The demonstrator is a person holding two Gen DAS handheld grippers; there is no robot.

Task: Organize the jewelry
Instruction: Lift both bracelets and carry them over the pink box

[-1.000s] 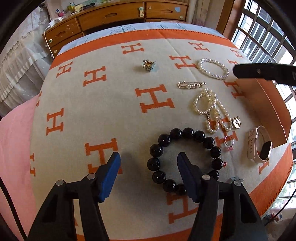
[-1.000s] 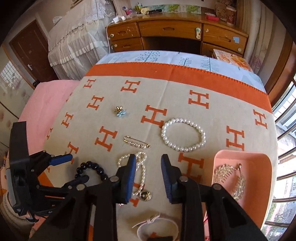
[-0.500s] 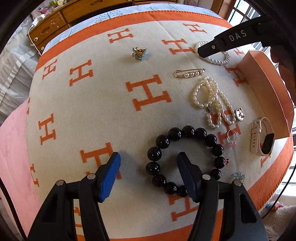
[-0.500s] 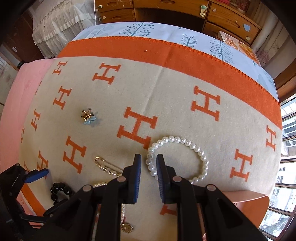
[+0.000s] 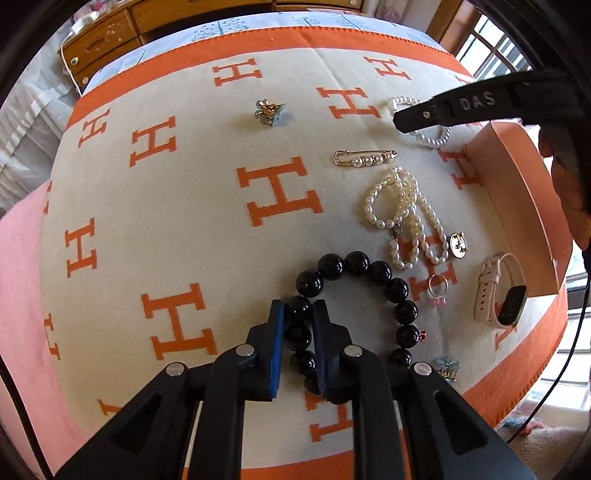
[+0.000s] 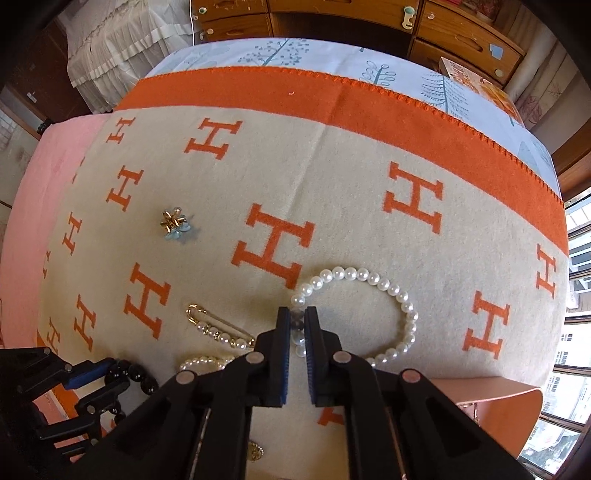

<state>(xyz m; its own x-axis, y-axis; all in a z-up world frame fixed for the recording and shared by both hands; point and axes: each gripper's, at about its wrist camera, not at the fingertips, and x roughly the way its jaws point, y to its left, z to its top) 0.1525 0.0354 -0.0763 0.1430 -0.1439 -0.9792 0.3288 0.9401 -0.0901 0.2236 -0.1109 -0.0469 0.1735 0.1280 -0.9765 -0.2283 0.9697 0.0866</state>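
Note:
My left gripper (image 5: 298, 308) is shut on the left side of a black bead bracelet (image 5: 400, 291) that lies on the cream and orange H-pattern blanket (image 5: 184, 206). My right gripper (image 6: 297, 317) is shut on the left side of a white pearl bracelet (image 6: 384, 284); it also shows in the left wrist view (image 5: 430, 138), half hidden by the right gripper's arm. A pink open box (image 5: 517, 199) stands at the right edge of the blanket.
On the blanket lie a gold pearl pin (image 5: 364, 158), a tangled pearl necklace (image 5: 402, 214) with a gold charm, a small ring (image 5: 437, 290), a pink smartwatch (image 5: 498, 291), a gold and blue flower clip (image 5: 269, 112) and a blue clip (image 5: 447, 367). Wooden drawers (image 6: 332, 18) stand beyond the bed.
My left gripper has closed on the black bead bracelet. My right gripper has moved forward and down and closed on the pearl bracelet.

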